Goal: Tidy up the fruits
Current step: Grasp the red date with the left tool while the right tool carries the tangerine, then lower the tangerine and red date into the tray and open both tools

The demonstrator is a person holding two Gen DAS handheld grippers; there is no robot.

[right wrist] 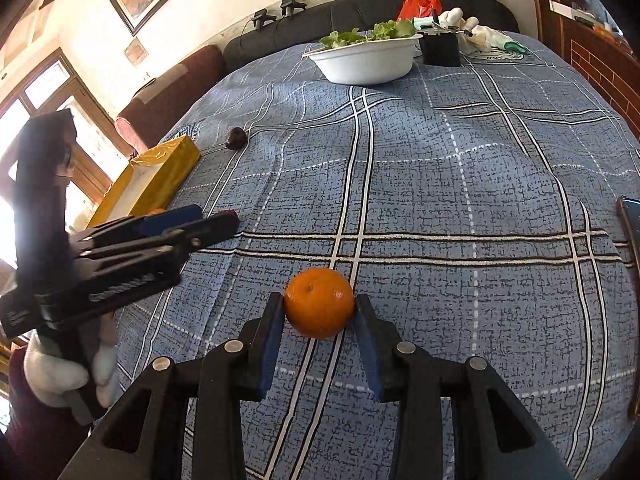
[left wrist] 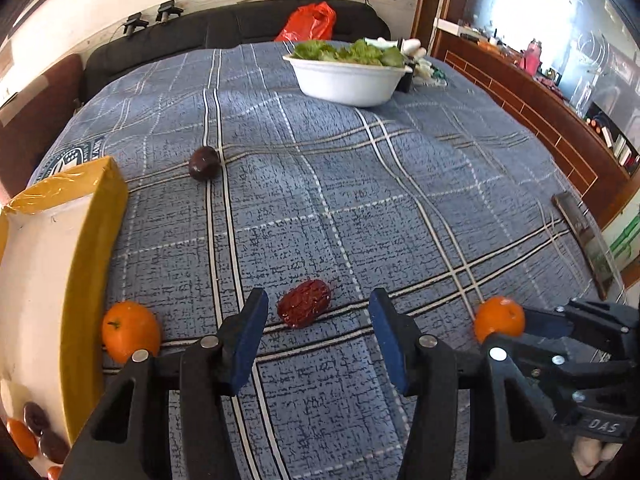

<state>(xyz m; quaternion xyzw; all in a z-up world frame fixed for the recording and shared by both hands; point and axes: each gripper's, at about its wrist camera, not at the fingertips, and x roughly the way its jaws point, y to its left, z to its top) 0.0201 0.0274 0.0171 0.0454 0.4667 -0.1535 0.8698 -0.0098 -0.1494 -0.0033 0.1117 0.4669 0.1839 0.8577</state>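
Left wrist view, left to right. One yellow box [left wrist: 60, 264] with a glossy yellow outer wall and a white interior stands at the left edge; at least four small round fruits, orange and dark purple, lie in its near corner. One orange [left wrist: 130, 330], smooth and round with a green stem scar, rests on the cloth touching the box wall. One dark plum [left wrist: 204, 163], round and dull, lies farther back. The left gripper [left wrist: 318, 320] has two blue-padded black fingers [left wrist: 250, 336] spread wide apart, holding nothing; one red fruit [left wrist: 305, 308], oval with a wrinkled, glistening skin, lies on the cloth between and just beyond the tips. One white bowl [left wrist: 346, 80], smooth and round, holds leafy greens at the far side. A red plastic bag [left wrist: 310, 22] sits behind it.

Right wrist view. The right gripper [right wrist: 320, 312] is closed on a second orange [right wrist: 319, 302], both blue pads touching its dimpled sides; the fruit rests on the blue checked tablecloth [right wrist: 460, 200], a woven fabric with white and black lines.
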